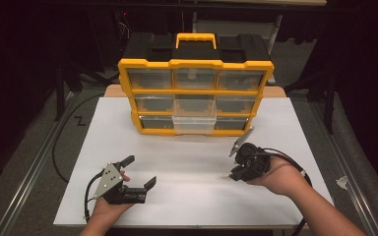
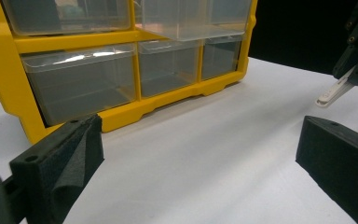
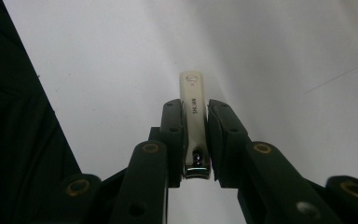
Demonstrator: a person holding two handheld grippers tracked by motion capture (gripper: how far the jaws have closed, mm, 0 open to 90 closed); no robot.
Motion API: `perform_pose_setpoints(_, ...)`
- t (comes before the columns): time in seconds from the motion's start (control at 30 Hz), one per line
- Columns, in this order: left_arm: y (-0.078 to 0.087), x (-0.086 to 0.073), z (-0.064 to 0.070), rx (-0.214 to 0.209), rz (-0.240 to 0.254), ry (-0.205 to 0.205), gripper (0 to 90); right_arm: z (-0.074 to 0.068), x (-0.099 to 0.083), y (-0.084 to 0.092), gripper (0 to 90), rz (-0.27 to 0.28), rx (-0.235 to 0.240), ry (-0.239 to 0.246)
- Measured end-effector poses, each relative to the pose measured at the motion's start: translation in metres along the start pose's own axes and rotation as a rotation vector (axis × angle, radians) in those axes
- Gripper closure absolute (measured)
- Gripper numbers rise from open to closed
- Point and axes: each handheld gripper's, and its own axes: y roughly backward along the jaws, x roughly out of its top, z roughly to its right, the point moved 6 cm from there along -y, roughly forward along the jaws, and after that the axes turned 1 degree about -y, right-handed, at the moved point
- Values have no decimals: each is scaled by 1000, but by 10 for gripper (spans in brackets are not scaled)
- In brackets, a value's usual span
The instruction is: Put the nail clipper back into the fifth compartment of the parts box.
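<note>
Where the right gripper (image 3: 196,140) points at the table (image 3: 270,56), nail clipper (image 3: 193,121) clamped lengthwise between its jaws.

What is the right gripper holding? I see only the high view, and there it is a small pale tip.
Observer: In the right gripper view, the right gripper is shut on a cream-coloured nail clipper with a metal cutting end.
Operator: Does the clipper touch the table?
Observer: In the left gripper view, its pale tip hangs above the white table surface, apart from it.
Operator: Is the left gripper free?
Observer: Yes. The left gripper is open, with only bare table between its foam pads.
Operator: Are the bottom drawers of the yellow plastic drawer cabinet loaded?
Observer: The clear bottom drawers of the cabinet look empty from that close view.
</note>
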Motion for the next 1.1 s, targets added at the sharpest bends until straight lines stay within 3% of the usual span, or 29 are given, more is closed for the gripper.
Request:
perform_pose_setpoints(0.2, 0, 0, 0, 0, -2, -1, 14, 0, 5, 9, 789, -3, 0, -1)
perform_pose_setpoints(0.63, 0, -1, 0, 0, -2, 4, 14, 3, 18, 29, 789, -14, -16, 43)
perform_pose_setpoints(1.1, 0, -1, 0, -5, -1, 3, 14, 7, 33, 51, 789, -14, -8, 46)
